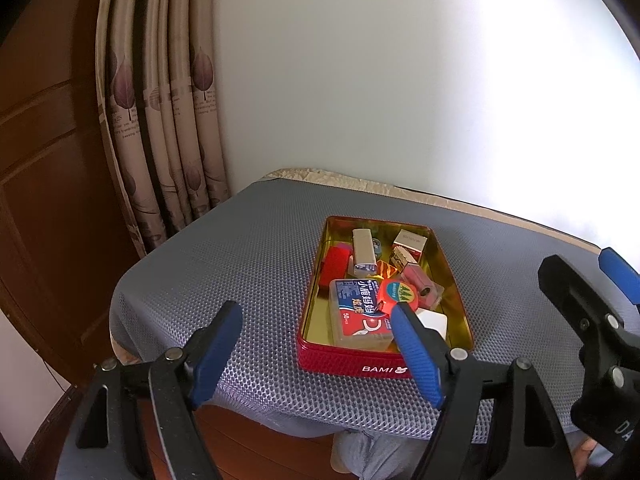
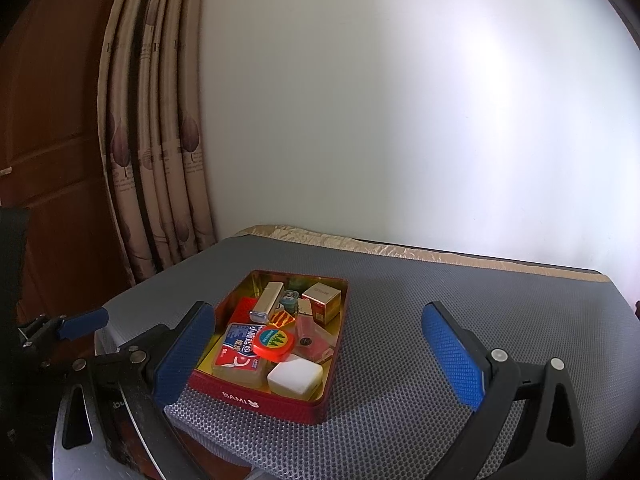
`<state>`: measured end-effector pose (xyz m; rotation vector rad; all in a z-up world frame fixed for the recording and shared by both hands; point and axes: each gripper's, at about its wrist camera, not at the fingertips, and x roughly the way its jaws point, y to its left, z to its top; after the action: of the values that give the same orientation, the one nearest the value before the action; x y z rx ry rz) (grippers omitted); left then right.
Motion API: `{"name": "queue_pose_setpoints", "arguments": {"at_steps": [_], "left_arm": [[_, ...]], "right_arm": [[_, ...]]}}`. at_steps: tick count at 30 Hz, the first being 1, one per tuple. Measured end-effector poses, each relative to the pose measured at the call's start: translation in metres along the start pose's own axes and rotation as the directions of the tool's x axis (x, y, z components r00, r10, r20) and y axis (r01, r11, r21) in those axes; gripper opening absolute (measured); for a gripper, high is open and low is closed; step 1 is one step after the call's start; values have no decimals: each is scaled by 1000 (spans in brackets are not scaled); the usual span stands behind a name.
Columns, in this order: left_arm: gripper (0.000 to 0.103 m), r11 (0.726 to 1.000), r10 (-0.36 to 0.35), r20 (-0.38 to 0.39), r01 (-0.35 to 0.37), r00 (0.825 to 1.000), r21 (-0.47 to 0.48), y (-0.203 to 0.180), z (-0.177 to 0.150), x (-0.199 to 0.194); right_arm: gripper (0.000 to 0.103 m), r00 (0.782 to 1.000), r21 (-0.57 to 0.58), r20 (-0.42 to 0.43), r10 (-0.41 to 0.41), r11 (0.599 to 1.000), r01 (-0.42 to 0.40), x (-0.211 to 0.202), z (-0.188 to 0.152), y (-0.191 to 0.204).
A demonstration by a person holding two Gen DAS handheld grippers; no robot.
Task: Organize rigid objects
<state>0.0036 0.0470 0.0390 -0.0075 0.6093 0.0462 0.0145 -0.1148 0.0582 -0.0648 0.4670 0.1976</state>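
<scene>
**Two open grippers, one filled red tin**

Both grippers hang wide open with nothing between their blue pads. The left gripper [image 1: 316, 314] points over the near left corner of the red tin [image 1: 352, 362], its right fingertip [image 1: 402, 314] lying in the picture across the tin's near end without visibly pressing on anything. The right gripper [image 2: 320, 320] spreads its fingers either side of the tin's right half, the left pad [image 2: 188, 352] just beside the tin's left wall and the right pad well off over the grey mat [image 2: 460, 280].

The tin, marked BAMI, sits on the mat with its lid off and holds all the small items. At the near end lie a clear floss-pick box [image 2: 238, 354] with a blue and red label and a white square block [image 2: 295, 375]. A round orange-red disc [image 2: 274, 343] rests partly on top of the floss-pick box. Further back are a pink case [image 2: 314, 338], a silver rectangular case [image 2: 267, 300] leaning over a red box [image 2: 242, 310], and a small red and white carton [image 2: 324, 300] in the far right corner.

A patterned curtain [image 2: 160, 140] hangs beside the white wall behind the table
</scene>
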Motion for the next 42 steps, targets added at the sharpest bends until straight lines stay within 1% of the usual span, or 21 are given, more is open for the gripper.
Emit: {"name": "queue_pose_setpoints", "arguments": {"at_steps": [10, 19, 26, 42], "left_arm": [[79, 1000, -4, -23, 4, 1000, -12, 2, 0, 4], [81, 1000, 9, -30, -10, 1000, -16, 3, -1, 6], [81, 1000, 18, -15, -18, 1000, -9, 1, -2, 4], [81, 1000, 27, -20, -27, 999, -2, -3, -2, 3]], "right_arm": [[102, 1000, -4, -6, 6, 1000, -6, 0, 0, 0], [102, 1000, -6, -4, 10, 1000, -10, -1, -1, 2], [102, 1000, -4, -7, 13, 1000, -13, -2, -3, -1], [102, 1000, -7, -19, 18, 1000, -18, -2, -5, -3]]}}
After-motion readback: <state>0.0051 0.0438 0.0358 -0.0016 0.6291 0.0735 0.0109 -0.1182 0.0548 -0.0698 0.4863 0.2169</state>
